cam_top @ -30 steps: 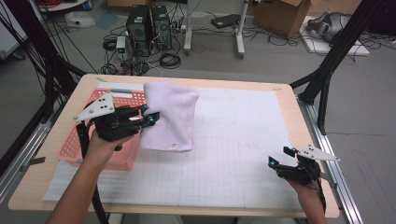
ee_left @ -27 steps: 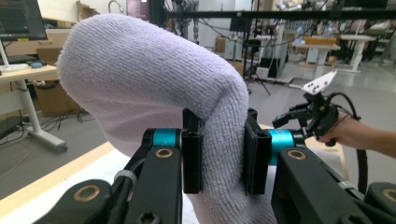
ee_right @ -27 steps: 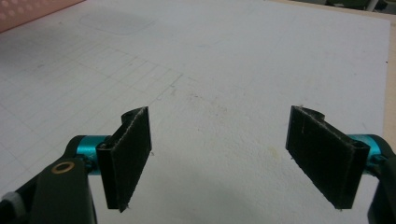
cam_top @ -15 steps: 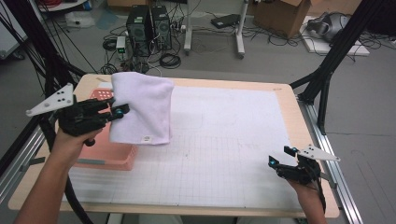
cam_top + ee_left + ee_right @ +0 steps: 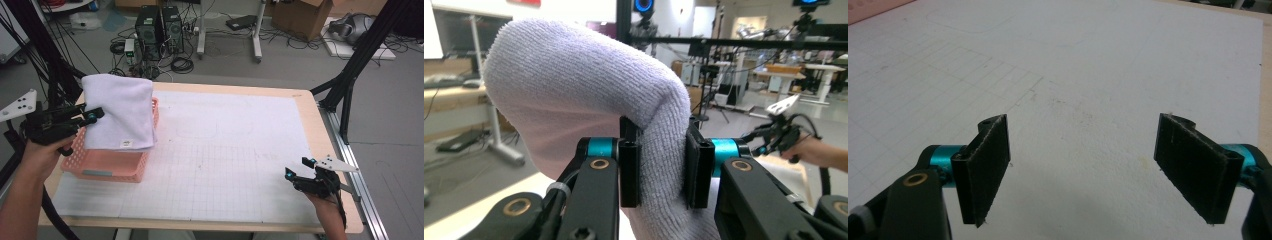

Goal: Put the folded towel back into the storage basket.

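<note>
Left gripper [image 5: 92,116] clamped on folded towel [image 5: 120,112], has carried it over the pink basket [image 5: 107,167]; drop-in looks next. Right gripper [image 5: 298,169] open, idle.

I see a light wooden table [image 5: 306,100] covered almost edge to edge by a white gridded paper mat [image 5: 225,150]. On the mat's left end sits a pink slotted plastic basket [image 5: 107,167], close to the table's edge.

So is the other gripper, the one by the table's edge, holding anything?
No, the right gripper has its jaws wide apart, with bare white table between them.
</note>
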`<control>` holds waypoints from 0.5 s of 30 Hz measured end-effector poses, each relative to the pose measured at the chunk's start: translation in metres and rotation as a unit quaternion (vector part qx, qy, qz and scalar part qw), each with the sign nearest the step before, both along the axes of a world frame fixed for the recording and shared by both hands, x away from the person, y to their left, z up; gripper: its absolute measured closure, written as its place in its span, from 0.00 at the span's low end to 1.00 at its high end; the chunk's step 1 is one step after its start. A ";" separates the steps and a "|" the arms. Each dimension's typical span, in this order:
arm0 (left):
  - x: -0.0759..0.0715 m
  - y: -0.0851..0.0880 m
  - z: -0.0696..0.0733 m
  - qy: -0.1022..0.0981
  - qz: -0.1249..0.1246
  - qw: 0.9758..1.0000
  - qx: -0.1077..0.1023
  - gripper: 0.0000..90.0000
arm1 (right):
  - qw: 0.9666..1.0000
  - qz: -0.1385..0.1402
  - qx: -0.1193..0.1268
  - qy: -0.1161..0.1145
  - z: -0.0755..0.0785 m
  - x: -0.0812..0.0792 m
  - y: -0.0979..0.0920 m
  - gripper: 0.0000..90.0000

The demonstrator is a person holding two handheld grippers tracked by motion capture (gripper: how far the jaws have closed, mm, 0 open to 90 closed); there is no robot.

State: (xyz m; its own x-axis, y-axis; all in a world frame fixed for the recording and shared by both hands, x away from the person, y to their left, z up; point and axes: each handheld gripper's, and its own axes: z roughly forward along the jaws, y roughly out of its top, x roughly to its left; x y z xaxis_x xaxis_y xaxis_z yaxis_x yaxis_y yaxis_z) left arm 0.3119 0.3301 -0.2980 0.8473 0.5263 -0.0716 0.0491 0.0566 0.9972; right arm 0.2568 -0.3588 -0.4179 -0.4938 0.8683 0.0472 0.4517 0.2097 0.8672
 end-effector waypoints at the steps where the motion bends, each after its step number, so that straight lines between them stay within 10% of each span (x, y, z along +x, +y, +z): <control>1: 0.002 0.003 -0.004 0.007 0.005 1.000 0.003 0.82 | 1.000 0.001 -0.001 -0.001 0.000 0.000 0.001 0.24; 9: 0.021 0.023 -0.048 0.070 0.052 0.996 0.000 0.81 | 1.000 0.007 -0.007 0.003 -0.001 -0.001 0.006 0.24; 15: 0.035 0.024 -0.064 0.141 0.093 0.985 0.033 0.81 | 1.000 0.011 -0.011 0.002 -0.001 -0.002 0.009 0.24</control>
